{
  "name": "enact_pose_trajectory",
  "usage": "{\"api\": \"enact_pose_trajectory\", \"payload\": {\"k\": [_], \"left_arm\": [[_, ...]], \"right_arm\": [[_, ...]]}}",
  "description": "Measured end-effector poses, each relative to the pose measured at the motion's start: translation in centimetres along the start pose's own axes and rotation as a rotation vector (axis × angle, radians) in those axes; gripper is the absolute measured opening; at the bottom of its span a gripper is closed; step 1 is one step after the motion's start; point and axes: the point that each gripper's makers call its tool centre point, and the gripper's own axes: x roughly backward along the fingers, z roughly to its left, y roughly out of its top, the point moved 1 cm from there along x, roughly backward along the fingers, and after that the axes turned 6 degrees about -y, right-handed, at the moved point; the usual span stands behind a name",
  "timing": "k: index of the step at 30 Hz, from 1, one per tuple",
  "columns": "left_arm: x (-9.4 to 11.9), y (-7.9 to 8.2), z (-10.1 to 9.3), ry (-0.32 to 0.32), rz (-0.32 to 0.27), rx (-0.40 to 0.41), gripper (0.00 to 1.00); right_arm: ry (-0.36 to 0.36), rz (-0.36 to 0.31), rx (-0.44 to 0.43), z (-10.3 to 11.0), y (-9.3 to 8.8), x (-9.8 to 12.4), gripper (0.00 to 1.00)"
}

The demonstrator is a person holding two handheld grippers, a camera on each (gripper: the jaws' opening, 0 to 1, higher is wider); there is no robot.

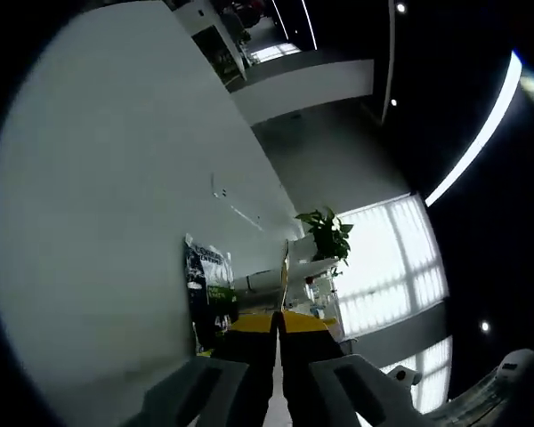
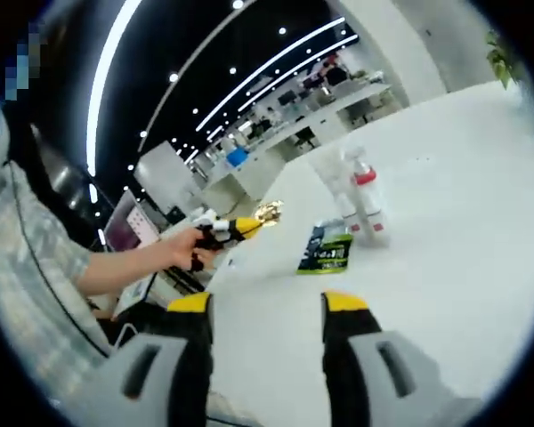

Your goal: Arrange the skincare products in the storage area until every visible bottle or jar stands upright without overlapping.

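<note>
My left gripper (image 1: 279,327) has its yellow-tipped jaws pressed together on a thin gold packet (image 1: 285,283), seen edge-on. In the right gripper view a person's hand holds that left gripper (image 2: 249,222) above the table's left edge, the shiny gold packet (image 2: 269,211) sticking out of its tips. My right gripper (image 2: 267,307) is open with nothing between its jaws, low over the white table (image 2: 445,267). Ahead of it lies a green-and-black pouch (image 2: 325,249). Behind the pouch a clear bottle with a red band (image 2: 367,194) stands upright, touching or close beside a second pale bottle (image 2: 343,191).
The left gripper view is rolled; the white table (image 1: 98,222) runs up its left side, with the green-and-black pouch (image 1: 206,283) on it and a potted plant (image 1: 325,233) beyond. A person's sleeve (image 2: 27,258) is at the left. Desks and screens (image 2: 240,160) stand behind.
</note>
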Motion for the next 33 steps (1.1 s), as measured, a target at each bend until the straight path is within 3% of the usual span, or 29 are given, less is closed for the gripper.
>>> {"api": "enact_pose_trajectory", "payload": {"k": [4, 7, 12, 20, 25, 33], "left_arm": [[-0.5, 0.8, 0.7, 0.040, 0.001, 0.007, 0.00], [-1.0, 0.8, 2.3, 0.095, 0.035, 0.025, 0.00], [-1.7, 1.1, 3.3, 0.128, 0.057, 0.049, 0.00], [-1.7, 2.1, 7.4, 0.220, 0.105, 0.086, 0.00], [-1.6, 3.4, 9.4, 0.241, 0.096, 0.110, 0.00], [-1.6, 3.9, 11.3, 0.283, 0.095, 0.135, 0.01]], "right_arm": [[-0.008, -0.009, -0.008, -0.3, 0.6, -0.3, 0.47], [-0.017, -0.005, -0.012, -0.7, 0.9, -0.6, 0.47], [-0.033, 0.006, -0.034, -1.3, 0.7, -1.0, 0.47], [-0.055, 0.022, -0.038, -1.9, 0.5, -1.5, 0.48], [-0.059, 0.031, -0.039, -2.2, 0.7, -1.9, 0.49], [-0.060, 0.037, -0.037, -2.6, 0.8, -2.0, 0.48]]}}
